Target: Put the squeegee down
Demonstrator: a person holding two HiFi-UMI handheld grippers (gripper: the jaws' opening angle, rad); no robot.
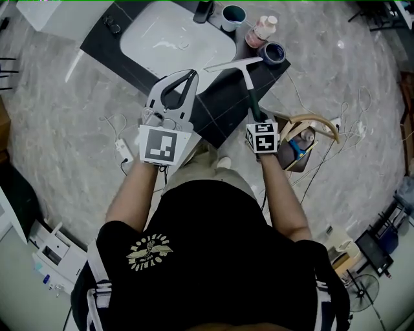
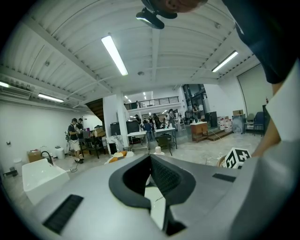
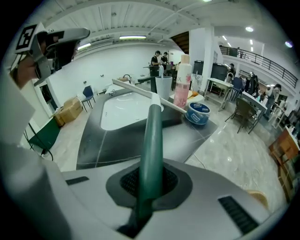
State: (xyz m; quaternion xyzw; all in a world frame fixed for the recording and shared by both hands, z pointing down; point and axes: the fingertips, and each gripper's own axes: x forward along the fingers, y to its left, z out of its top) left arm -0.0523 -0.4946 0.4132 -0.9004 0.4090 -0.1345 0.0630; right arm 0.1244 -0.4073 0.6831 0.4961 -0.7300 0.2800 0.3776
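Observation:
My right gripper (image 1: 255, 115) is shut on the dark green handle (image 1: 251, 97) of the squeegee; its white blade (image 1: 233, 64) hangs over the dark counter (image 1: 220, 106), beside the white sink (image 1: 171, 42). In the right gripper view the handle (image 3: 152, 136) rises from between the jaws of my right gripper (image 3: 149, 180), and the blade (image 3: 140, 92) lies crosswise above the counter (image 3: 122, 140). My left gripper (image 1: 193, 76) hovers over the sink's near edge, its tips together with nothing in them. In its own view my left gripper (image 2: 151, 161) points out level across the room.
At the counter's far end stand a cup (image 1: 233, 16), a pink bottle (image 1: 262, 29) and a blue round tin (image 1: 273, 53). A basket (image 1: 304, 137) and cables lie on the floor to the right. Several people stand far off (image 2: 75, 136).

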